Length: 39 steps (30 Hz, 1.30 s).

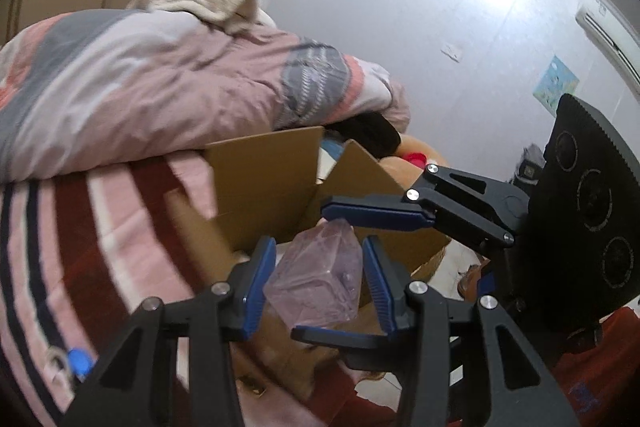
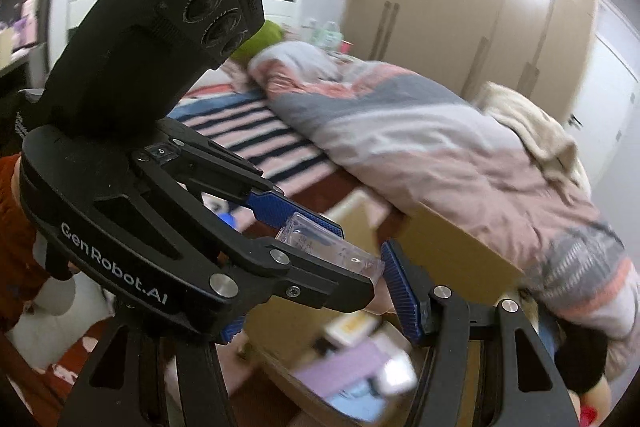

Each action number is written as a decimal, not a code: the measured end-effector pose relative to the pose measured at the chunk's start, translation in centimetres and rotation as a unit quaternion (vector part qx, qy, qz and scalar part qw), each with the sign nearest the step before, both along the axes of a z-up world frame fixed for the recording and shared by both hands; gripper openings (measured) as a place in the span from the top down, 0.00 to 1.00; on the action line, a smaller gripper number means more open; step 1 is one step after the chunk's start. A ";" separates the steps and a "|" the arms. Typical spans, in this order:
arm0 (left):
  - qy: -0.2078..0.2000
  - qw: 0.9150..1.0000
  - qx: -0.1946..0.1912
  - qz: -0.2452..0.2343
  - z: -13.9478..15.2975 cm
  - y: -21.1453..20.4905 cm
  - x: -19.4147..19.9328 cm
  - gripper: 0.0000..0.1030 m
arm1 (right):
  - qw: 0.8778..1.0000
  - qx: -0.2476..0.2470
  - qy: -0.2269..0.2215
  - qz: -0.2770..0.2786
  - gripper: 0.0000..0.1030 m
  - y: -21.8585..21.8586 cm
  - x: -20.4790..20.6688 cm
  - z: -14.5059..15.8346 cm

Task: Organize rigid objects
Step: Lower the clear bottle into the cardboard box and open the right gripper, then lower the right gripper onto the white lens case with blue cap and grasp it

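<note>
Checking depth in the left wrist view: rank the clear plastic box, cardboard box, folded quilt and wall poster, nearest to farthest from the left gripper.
1. clear plastic box, between the left gripper jaws.
2. cardboard box, just beyond.
3. folded quilt, behind, upper left.
4. wall poster, far right wall.

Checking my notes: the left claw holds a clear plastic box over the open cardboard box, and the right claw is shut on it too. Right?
Not quite. The left claw does hold the clear plastic box over the cardboard box, but the left wrist view shows the right claw open around it.

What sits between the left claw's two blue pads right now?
A clear plastic box sits between the left claw pads, above the open cardboard box; the left wrist view shows it. The right claw spans it crosswise.
</note>
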<state>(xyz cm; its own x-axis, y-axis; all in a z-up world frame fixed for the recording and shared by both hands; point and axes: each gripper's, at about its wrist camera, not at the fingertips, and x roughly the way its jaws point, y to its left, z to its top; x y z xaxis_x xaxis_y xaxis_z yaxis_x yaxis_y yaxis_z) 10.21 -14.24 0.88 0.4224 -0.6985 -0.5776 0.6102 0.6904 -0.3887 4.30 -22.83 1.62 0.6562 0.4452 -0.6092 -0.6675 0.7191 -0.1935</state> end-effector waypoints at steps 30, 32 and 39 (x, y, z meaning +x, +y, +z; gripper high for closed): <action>-0.106 0.980 0.059 0.157 3.1 9.2 -5.3 0.15 | 1.000 -0.006 0.018 -0.022 0.21 0.8 -1.3 0.6; -0.110 0.976 0.058 0.179 3.0 11.5 -6.2 0.15 | 1.000 -0.004 0.021 -0.006 0.21 2.6 -1.6 0.7; -0.103 0.961 0.067 0.247 0.4 18.4 -8.3 0.15 | 0.996 0.006 0.060 0.059 0.21 9.9 -1.9 -1.1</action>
